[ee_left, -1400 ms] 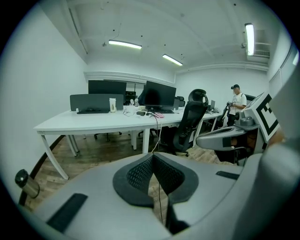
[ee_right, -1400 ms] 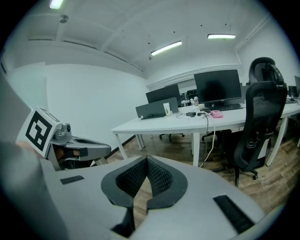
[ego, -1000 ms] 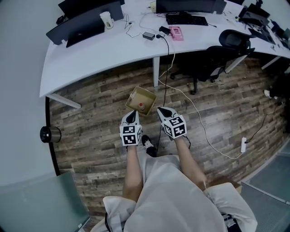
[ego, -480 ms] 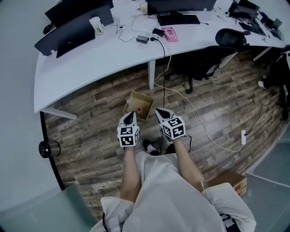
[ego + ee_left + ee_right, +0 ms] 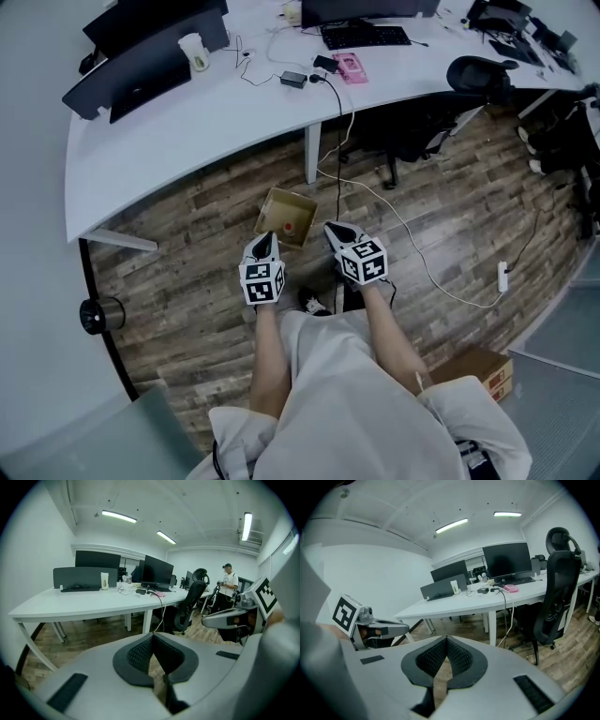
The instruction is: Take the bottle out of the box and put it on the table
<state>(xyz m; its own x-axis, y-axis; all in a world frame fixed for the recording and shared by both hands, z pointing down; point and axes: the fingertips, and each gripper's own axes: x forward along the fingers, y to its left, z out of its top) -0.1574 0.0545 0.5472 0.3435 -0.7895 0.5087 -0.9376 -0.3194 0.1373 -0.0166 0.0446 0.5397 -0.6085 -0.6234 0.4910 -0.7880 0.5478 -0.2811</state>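
Cool, even, fairly dim indoor light comes from strip lights (image 5: 119, 516) on the ceiling, which glow white without flare. The white table (image 5: 187, 122) is the brightest surface, and a soft shadow lies under it on the floor (image 5: 187, 272). All views bow strongly at the edges. Both gripper views sit in a black round border, their nearest foreground soft. Far detail is sharp.

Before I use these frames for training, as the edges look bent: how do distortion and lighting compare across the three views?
Head view: fisheye bows the long white desk; light flat, the open brown cardboard box tiny. Left gripper view: round black vignette, white ceiling strip lights bright, the grey left gripper fills the bottom. Right gripper view: same vignette, grey right gripper likewise.
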